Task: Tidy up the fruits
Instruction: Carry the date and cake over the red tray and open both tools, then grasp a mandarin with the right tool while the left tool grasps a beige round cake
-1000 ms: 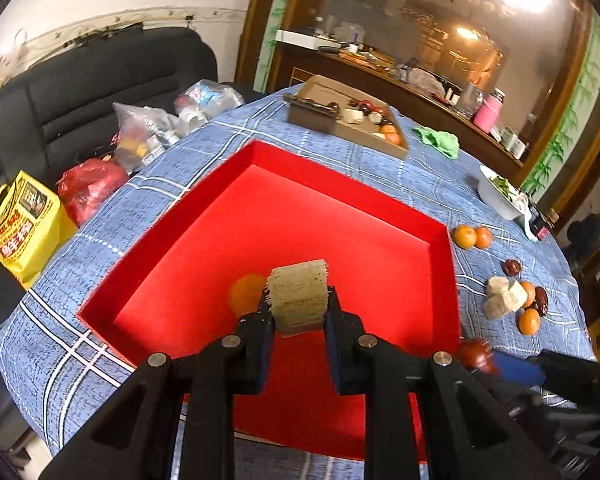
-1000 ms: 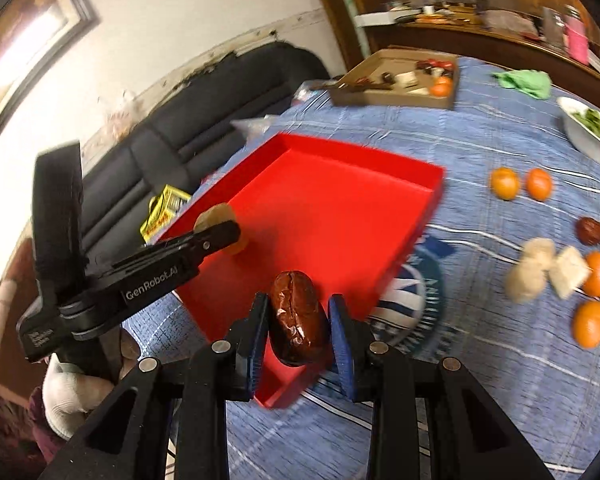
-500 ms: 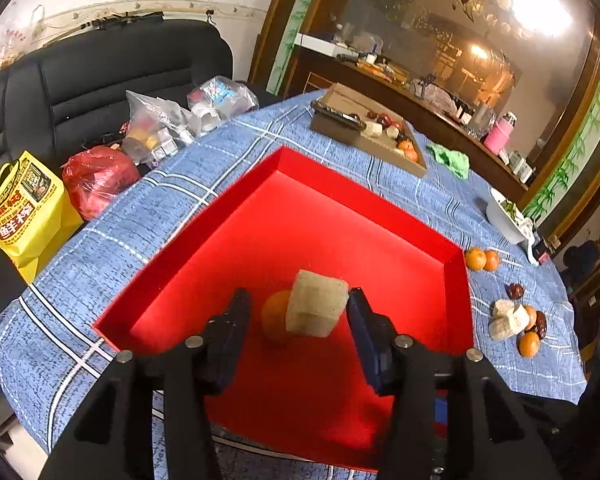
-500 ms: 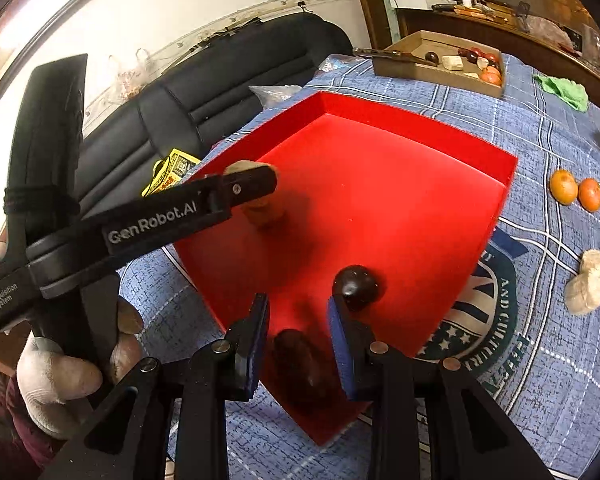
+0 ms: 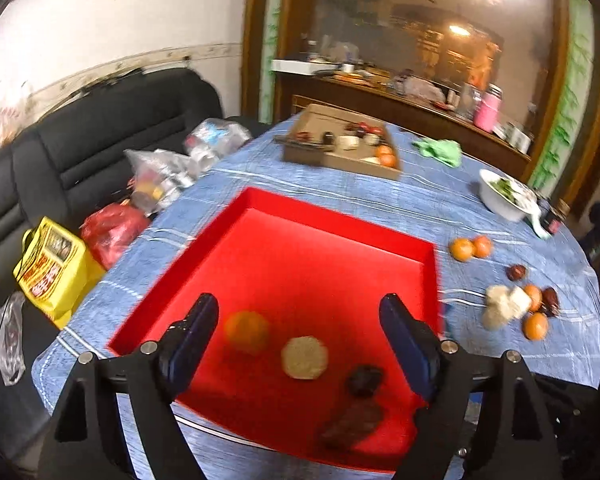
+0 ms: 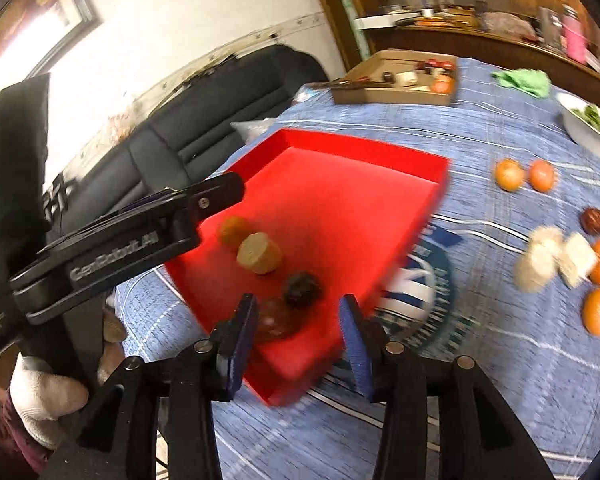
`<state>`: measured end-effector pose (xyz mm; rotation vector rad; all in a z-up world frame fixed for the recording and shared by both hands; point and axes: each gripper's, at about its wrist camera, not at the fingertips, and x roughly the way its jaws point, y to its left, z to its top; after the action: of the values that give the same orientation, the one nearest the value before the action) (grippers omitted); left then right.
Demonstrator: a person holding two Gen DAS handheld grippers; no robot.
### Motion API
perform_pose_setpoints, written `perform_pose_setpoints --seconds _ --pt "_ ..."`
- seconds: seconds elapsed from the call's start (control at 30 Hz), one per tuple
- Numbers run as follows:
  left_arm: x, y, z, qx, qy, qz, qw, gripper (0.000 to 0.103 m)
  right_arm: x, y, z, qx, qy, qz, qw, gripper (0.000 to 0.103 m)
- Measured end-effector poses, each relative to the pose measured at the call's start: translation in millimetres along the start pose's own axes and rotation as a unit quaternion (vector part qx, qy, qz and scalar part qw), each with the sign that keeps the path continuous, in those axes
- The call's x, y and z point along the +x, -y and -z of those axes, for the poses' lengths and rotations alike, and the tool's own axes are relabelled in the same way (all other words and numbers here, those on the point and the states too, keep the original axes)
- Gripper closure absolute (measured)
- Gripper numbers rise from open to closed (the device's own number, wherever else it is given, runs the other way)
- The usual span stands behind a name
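A red tray (image 5: 320, 248) (image 6: 340, 200) lies on the blue cloth. In its near corner rest an orange (image 5: 247, 331) (image 6: 233, 230), a beige round piece (image 5: 304, 357) (image 6: 259, 253), a dark round fruit (image 5: 365, 374) (image 6: 302, 288) and a brown oblong fruit (image 5: 352, 424) (image 6: 278, 316). My left gripper (image 5: 300, 336) hovers above them, its jaws opening wide with nothing pressed between the pads. My right gripper (image 6: 298, 332) hangs over the tray's near corner, jaws opening; the brown fruit lies just beyond its left pad, free of it. The left gripper's arm (image 6: 140, 232) shows in the right wrist view.
Loose oranges (image 5: 462, 249) (image 6: 510, 174), beige pieces (image 5: 500, 306) (image 6: 540, 260) and dark fruits (image 5: 516, 272) lie right of the tray. A cardboard box (image 5: 340, 148), a green cloth (image 5: 440, 152) and a white bowl (image 5: 504, 196) stand farther back. Bags (image 5: 52, 268) sit on a black sofa at left.
The left gripper let go of the beige piece, which now lies in the tray, and rose. The right gripper released the brown fruit into the tray's near corner and opened.
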<state>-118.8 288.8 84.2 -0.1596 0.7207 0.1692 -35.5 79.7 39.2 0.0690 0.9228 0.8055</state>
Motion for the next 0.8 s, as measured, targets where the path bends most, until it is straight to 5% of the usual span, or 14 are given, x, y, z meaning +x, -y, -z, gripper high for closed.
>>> perform_pose_setpoints --seconds 0.27,0.47,0.7,0.8 --pt "-13.5 61.2 4.5 0.054 -0.004 0.034 0.998 0.021 -64.6 82.9 32.6 0.094 0.047 0.041 0.994 0.04" --pt "-7.9 86.3 8.3 0.04 -0.026 0.081 0.9956 0.021 -111.4 149.2 59.7 0.151 0.062 0.114 0.98 0.04" --pt "9.8 120.3 20.1 0.055 -0.056 0.129 0.9886 0.022 -113.3 173.8 45.0 0.144 0.054 0.146 0.977 0.04" --pt "11.9 123.9 21.1 0.062 -0.054 0.135 0.9874 0.046 -93.7 168.9 28.4 0.111 0.042 0.159 0.98 0.04"
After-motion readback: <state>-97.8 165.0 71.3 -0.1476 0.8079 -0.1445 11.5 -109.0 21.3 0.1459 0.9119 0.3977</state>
